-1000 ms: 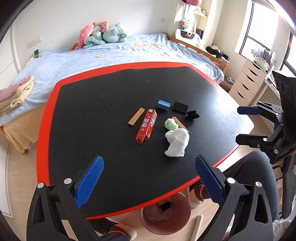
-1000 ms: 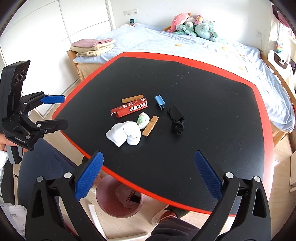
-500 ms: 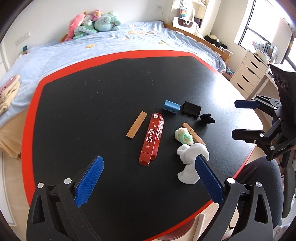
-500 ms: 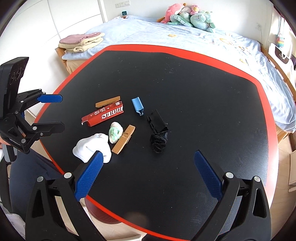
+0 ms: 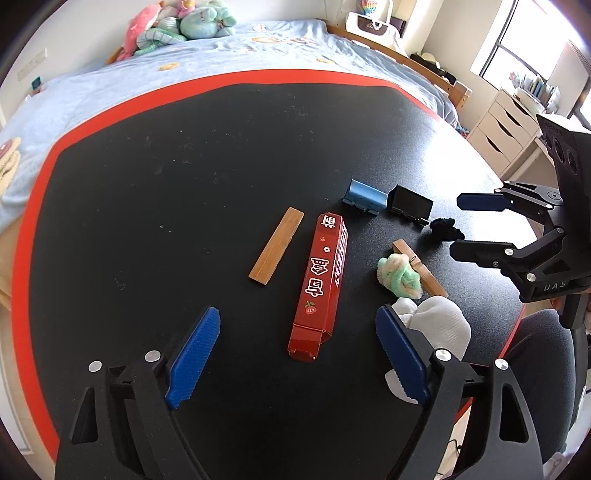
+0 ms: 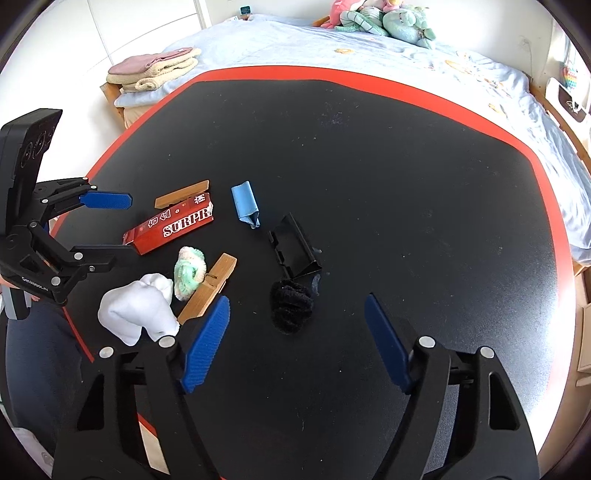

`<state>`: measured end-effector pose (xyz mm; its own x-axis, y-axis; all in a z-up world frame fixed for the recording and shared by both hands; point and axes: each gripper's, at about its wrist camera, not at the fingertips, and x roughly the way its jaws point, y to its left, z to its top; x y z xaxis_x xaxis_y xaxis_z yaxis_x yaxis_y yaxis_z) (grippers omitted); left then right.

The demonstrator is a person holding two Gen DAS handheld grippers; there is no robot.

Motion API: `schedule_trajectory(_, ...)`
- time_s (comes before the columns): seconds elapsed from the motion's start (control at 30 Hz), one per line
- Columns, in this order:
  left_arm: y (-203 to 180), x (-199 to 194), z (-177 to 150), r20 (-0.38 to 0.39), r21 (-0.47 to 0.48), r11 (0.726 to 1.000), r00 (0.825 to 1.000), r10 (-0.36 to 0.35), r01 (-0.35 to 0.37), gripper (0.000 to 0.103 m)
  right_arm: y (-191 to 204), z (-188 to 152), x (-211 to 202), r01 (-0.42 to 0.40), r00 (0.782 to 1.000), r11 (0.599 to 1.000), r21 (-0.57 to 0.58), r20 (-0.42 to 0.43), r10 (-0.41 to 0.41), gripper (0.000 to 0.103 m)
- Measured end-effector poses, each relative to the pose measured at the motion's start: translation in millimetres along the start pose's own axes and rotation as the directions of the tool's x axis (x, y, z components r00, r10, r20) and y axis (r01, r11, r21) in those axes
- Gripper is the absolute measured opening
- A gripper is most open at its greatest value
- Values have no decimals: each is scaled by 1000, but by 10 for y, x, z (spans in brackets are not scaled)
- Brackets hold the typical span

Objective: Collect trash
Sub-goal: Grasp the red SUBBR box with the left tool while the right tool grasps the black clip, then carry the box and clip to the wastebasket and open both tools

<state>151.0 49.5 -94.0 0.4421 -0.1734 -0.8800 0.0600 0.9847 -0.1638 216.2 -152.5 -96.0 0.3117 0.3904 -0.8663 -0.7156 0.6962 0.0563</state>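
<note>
Trash lies on the black table: a red carton, a white crumpled tissue, a green-white wad, two wooden pieces, a blue wrapper, a black box and a black fuzzy ball. My left gripper is open, its tips astride the carton's near end. My right gripper is open just before the fuzzy ball.
The table has a red rim. A bed with blue sheets and plush toys lies behind. Folded towels sit on the bed. White drawers stand at the right.
Both grippers have moved forward and down over the table toward the trash; the bin below the table edge has left view. Both stay open.
</note>
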Motion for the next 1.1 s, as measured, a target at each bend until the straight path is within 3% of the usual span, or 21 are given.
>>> schedule_trajectory(0.27,-12,42,9,0,12,1000,1000,1,-1,65,5,27,102,-14,1000,1000,-15,-14,14,44)
schedule_trajectory(0.33,-55,54,43,2,15,1000,1000,6,-6,50,18,30,119,-12,1000,1000,-17,-18,12,40)
schedule_trajectory(0.47,-80,74,71,2,18,1000,1000,7,-7,38,-1,36,146,-7,1000,1000,-19,-20,7,23)
schedule_trajectory(0.53,-81,80,77,-1,17,1000,1000,11,-11,22,-4,28,144,-8,1000,1000,-18,-18,7,21)
schedule_trajectory(0.6,-79,77,74,-3,16,1000,1000,6,-6,18,1,11,139,-8,1000,1000,-19,-16,7,19)
schedule_trajectory(1.1,-147,-249,-64,52,-1,1000,998,22,-21,16,174,-110,-244,-17,999,1000,-17,48,18,17)
